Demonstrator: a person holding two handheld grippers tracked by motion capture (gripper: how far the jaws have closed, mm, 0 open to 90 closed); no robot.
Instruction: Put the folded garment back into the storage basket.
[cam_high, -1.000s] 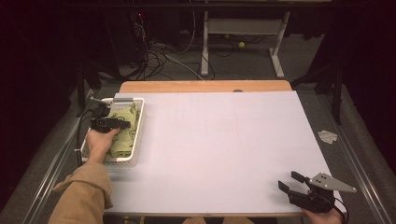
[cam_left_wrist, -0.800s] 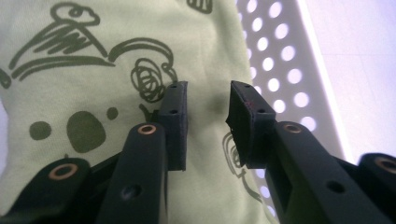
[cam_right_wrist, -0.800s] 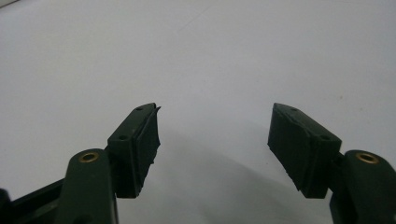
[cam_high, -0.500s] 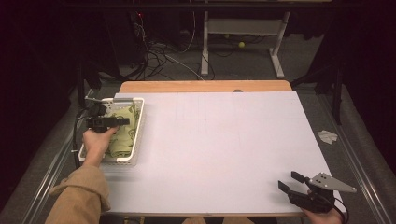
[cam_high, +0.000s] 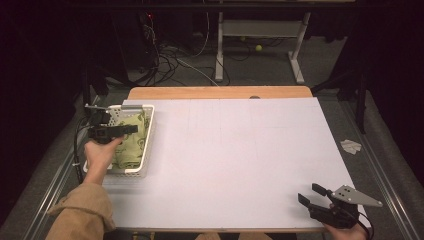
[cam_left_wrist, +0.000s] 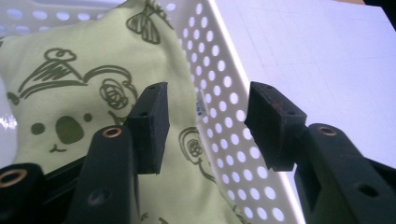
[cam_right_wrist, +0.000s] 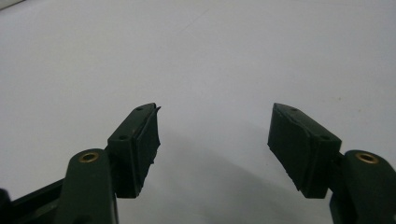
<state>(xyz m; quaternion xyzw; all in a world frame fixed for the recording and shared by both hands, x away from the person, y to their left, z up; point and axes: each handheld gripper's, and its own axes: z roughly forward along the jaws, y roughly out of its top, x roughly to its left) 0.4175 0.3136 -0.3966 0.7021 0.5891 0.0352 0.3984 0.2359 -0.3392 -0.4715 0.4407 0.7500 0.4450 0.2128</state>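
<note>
Left gripper (cam_high: 131, 129) lifting off the green cloth (cam_high: 131, 142), jaws just opening, empty, cloth lying lengthwise in white basket (cam_high: 149, 135) at frame left, long axis running top to bottom, right gripper (cam_high: 307, 195) jaws wide, empty, lower right.

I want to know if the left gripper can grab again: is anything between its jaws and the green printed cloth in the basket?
Nothing visible: the left gripper, jaws just opened and empty, hangs directly over the green cloth. The white basket's perforated wall runs beside the cloth.
</note>
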